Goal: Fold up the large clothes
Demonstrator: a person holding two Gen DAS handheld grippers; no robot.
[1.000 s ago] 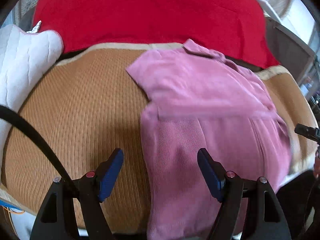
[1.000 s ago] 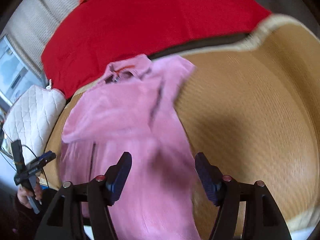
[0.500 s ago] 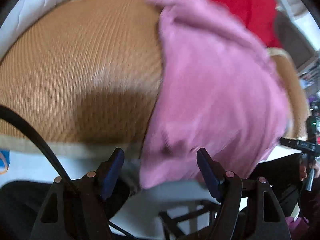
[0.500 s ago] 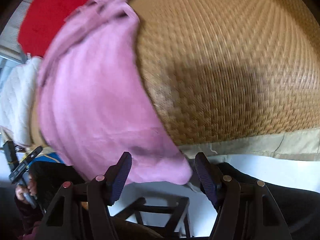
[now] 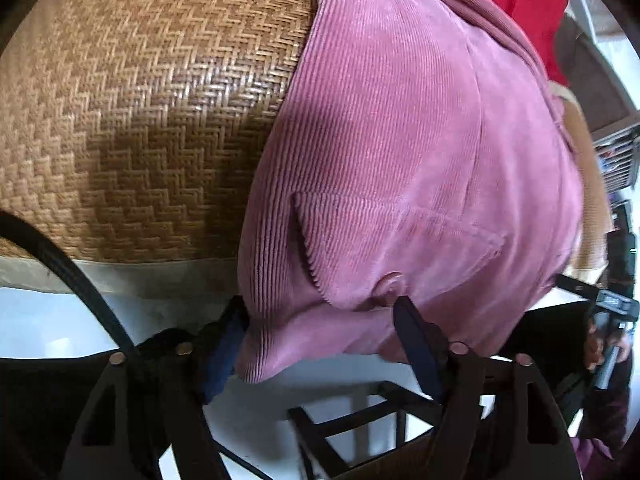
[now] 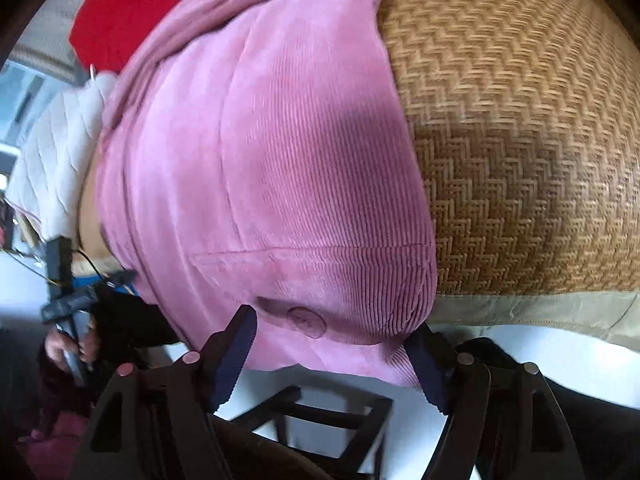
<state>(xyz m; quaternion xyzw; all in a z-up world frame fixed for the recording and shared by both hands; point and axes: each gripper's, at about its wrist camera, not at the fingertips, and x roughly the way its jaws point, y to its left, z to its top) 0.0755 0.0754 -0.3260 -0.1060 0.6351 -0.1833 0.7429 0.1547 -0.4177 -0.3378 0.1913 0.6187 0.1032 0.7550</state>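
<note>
A pink corduroy garment (image 5: 400, 140) lies on the woven mat (image 5: 140, 100), its near hem hanging over the mat's front edge. My left gripper (image 5: 320, 344) points steeply down at the hem's left corner. Its jaws are closing with the fabric between them, but the pads do not press on it. A button (image 5: 388, 284) sits just above the right finger. In the right wrist view, my right gripper (image 6: 330, 354) straddles the right corner of the garment (image 6: 280, 160) by another button (image 6: 306, 322). Its jaws are opening, with the hem loose between them.
A red blanket (image 5: 532, 8) covers the far end of the bed. A white quilted cushion (image 6: 60, 152) lies past the garment's left side. Below the bed edge stands a dark wooden stool (image 6: 320, 412). A black cable (image 5: 80, 280) crosses the left wrist view.
Both grippers have dropped from above the garment to its near hem and tilted down. The hem corners now sit between the fingers. The left jaws narrowed; the right widened.
</note>
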